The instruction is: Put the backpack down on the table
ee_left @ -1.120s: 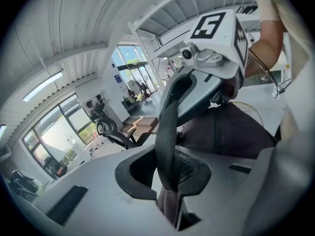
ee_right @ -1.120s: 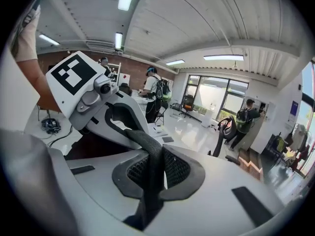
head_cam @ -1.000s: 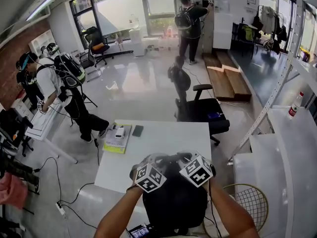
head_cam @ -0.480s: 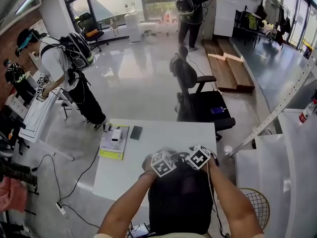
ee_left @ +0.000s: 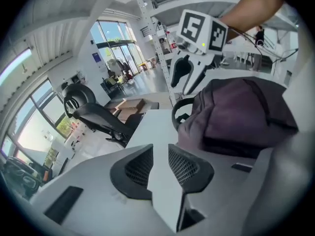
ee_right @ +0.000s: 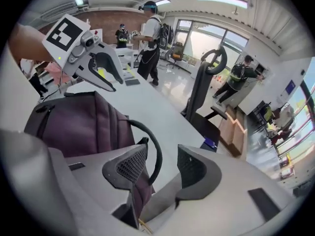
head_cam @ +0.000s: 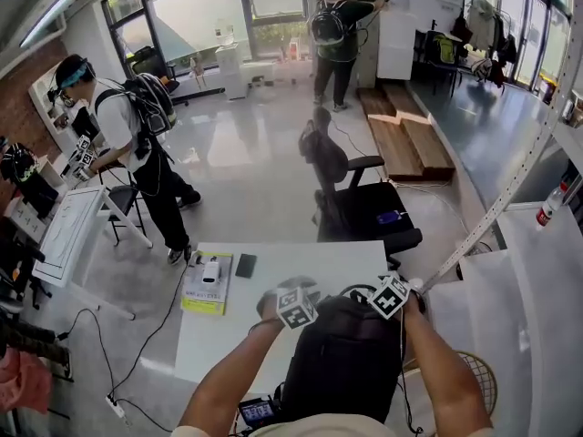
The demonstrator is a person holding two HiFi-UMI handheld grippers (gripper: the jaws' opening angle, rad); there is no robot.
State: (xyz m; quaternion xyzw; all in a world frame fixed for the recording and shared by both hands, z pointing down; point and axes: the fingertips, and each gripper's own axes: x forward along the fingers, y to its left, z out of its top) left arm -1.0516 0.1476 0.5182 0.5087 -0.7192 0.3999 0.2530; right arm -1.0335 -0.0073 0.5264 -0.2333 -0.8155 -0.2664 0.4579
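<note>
The dark backpack [head_cam: 342,358] rests on the near right part of the white table [head_cam: 273,258], its top end pointing away from me. My left gripper [ee_left: 160,154] is just left of the bag's top; its jaws are opening and only bare tabletop shows between them. My right gripper [ee_right: 162,154] is at the top right corner of the backpack [ee_right: 81,122]. Its jaws are opening wide, and the black carry handle [ee_right: 155,146] loops through the gap with neither pad pressing on it.
A yellow-edged book [head_cam: 208,280] with a small white device on it and a dark phone [head_cam: 245,265] lie at the table's far left. A black office chair [head_cam: 364,212] stands behind the table. A wire stool [head_cam: 474,371] is to my right. People work further off.
The backpack has come down and forward onto the table. Both grippers sank with it, then spread apart, the right one shifting to the right. Both sets of jaws have let go.
</note>
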